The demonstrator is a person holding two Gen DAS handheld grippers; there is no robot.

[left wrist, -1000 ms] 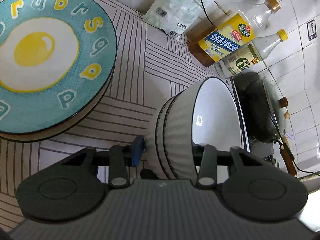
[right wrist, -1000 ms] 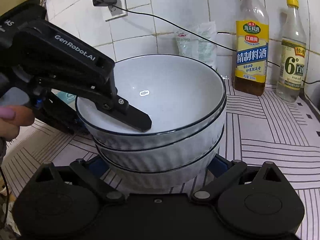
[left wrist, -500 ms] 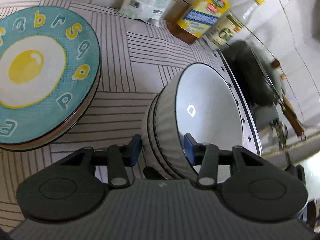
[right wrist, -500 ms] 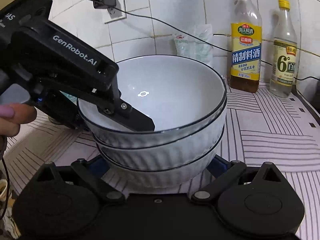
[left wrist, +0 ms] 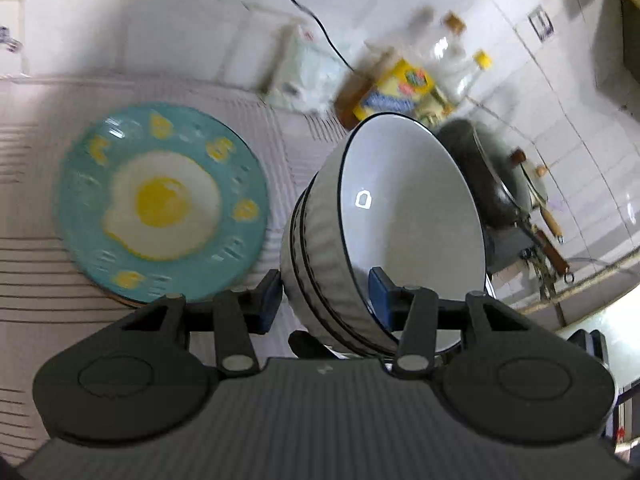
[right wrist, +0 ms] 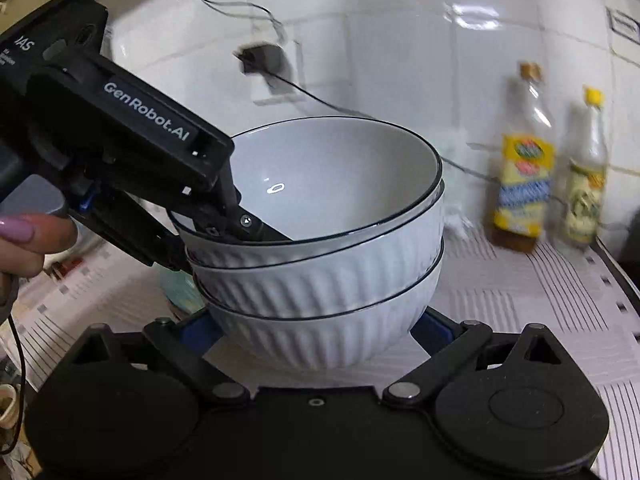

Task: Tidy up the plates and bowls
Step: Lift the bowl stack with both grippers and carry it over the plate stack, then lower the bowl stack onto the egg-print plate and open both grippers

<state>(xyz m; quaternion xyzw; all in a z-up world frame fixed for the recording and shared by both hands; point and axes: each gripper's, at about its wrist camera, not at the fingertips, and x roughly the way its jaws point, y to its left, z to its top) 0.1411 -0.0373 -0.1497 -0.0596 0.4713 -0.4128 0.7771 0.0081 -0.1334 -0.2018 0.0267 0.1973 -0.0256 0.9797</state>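
Note:
A stack of three white ribbed bowls point(right wrist: 320, 280) with dark rims is held in the air above the counter. My left gripper point(left wrist: 326, 300) is shut on the stack's rim point(left wrist: 340, 276), one finger inside the top bowl, one outside. My right gripper point(right wrist: 316, 330) is shut on the lowest bowl from both sides. The left gripper shows in the right wrist view point(right wrist: 224, 232), clamped on the near-left rim. A teal plate with a fried-egg picture point(left wrist: 160, 204) lies on the counter to the left, on top of other plates.
Two bottles point(right wrist: 524, 168) point(right wrist: 584, 176) stand at the tiled back wall on the right. A plastic bag point(left wrist: 304, 76) leans on the wall. A dark wok point(left wrist: 492, 184) sits on the stove at the right. A socket with cable point(right wrist: 264, 60) is on the wall.
Both grippers have lifted the bowl stack up off the striped counter. The plate and bottles now look farther below and the views are blurred by the motion.

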